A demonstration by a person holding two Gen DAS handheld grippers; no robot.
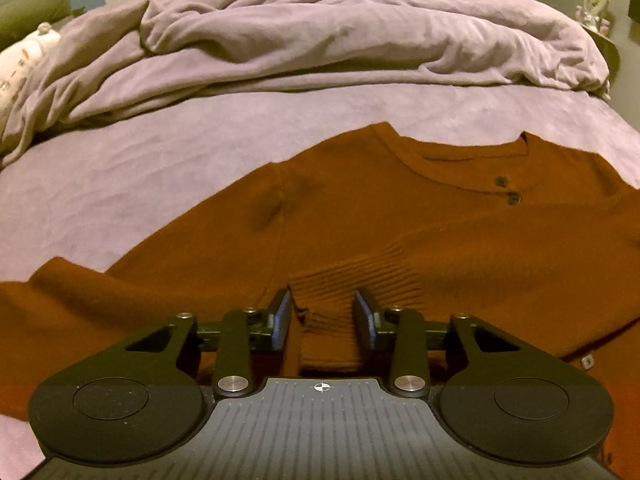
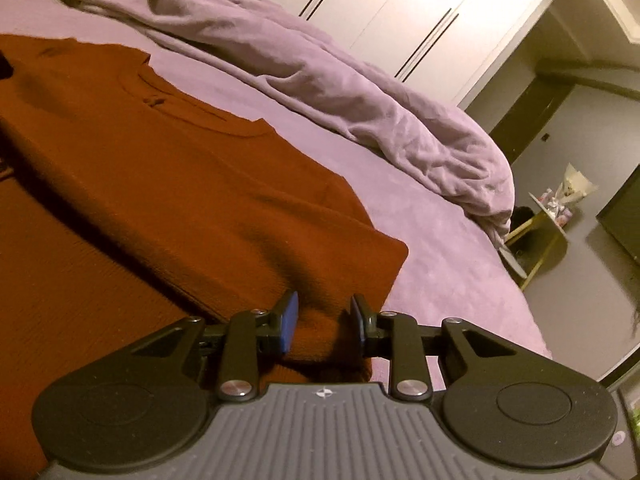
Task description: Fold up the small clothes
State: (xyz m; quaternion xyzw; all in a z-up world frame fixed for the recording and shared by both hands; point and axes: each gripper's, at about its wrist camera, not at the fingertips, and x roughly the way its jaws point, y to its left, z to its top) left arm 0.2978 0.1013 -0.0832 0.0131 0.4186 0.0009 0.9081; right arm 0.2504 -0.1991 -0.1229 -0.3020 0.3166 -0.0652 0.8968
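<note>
A rust-brown knit sweater (image 1: 360, 216) lies spread flat on a lilac bedsheet (image 1: 120, 160), the left gripper (image 1: 322, 318) parted with its jaws either side of a ribbed cuff (image 1: 352, 284) folded onto the body, the right gripper (image 2: 324, 322) parted astride the sweater's folded edge, a rumpled duvet (image 2: 360, 92) beyond.

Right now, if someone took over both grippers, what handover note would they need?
Left gripper: open, jaws straddling the ribbed cuff of a sleeve folded across the rust-orange knit sweater.
Right gripper: open, jaws around the sweater's folded side edge.
Sweater lies front-up on the lilac bedsheet.
Done: one sleeve folded in.
Left: the other sleeve, which looks still spread out, then the body fold.
</note>
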